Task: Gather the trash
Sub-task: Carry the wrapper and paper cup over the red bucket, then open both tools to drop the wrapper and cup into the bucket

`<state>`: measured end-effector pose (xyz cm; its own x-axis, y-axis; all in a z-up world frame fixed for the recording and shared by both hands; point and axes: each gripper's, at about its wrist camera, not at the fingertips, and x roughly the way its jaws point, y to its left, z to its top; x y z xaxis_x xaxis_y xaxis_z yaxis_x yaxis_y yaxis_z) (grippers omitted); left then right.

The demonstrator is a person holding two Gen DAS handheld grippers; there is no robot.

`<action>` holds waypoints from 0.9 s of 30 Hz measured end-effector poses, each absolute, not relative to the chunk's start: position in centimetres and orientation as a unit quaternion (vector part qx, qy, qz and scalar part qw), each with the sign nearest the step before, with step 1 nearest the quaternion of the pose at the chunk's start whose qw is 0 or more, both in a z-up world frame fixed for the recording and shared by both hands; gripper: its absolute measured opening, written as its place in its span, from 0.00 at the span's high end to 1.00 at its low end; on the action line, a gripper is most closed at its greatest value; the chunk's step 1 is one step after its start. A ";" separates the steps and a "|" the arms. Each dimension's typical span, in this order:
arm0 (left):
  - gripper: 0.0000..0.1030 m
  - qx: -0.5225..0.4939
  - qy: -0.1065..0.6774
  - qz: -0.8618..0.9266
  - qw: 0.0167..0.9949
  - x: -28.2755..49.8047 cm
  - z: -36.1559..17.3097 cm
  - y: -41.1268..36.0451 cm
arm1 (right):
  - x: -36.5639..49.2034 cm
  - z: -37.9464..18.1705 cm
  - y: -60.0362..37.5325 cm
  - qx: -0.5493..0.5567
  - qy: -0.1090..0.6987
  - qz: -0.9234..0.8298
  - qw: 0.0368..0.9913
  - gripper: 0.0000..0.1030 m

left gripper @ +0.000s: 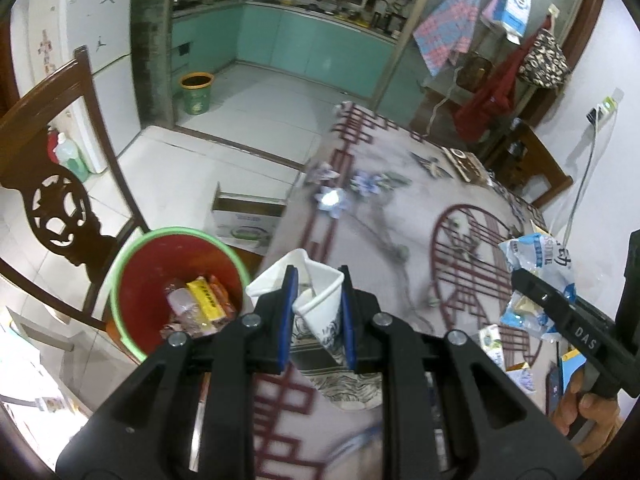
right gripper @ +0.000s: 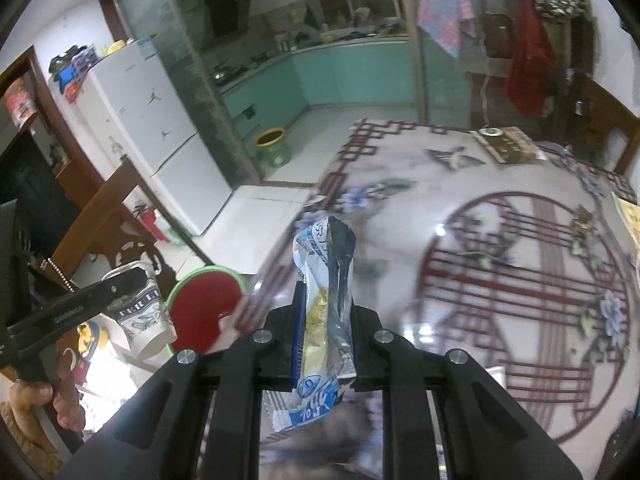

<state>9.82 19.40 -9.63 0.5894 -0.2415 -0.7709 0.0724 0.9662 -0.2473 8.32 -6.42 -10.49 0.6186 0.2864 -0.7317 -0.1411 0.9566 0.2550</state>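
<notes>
My left gripper (left gripper: 318,304) is shut on a crushed white paper cup (left gripper: 320,312) with black print, held over the table's left edge beside the red bin (left gripper: 140,276) with a green rim. The bin holds several wrappers. My right gripper (right gripper: 324,320) is shut on a blue, white and silver snack wrapper (right gripper: 326,300), held upright above the table. In the right wrist view the cup (right gripper: 140,312) and the bin (right gripper: 200,312) show at the left. In the left wrist view the wrapper (left gripper: 536,264) shows at the right.
The table (left gripper: 400,208) has a glossy cover with dark red patterns. A small carton (left gripper: 494,340) and more scraps lie near its right front. A wooden chair (left gripper: 60,200) stands left of the bin. A cardboard box (left gripper: 246,220) sits on the floor.
</notes>
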 end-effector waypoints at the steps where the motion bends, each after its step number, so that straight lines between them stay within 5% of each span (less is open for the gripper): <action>1: 0.81 -0.096 0.445 -0.084 0.886 10.0 -9.7 20.4 | 8.6 -10.6 -5.6 0.085 0.422 0.124 0.894 0.85; 27: 0.81 -0.108 0.466 -0.050 0.877 15.7 -12.7 33.5 | 14.9 -16.4 13.2 0.053 0.497 0.223 0.837 0.85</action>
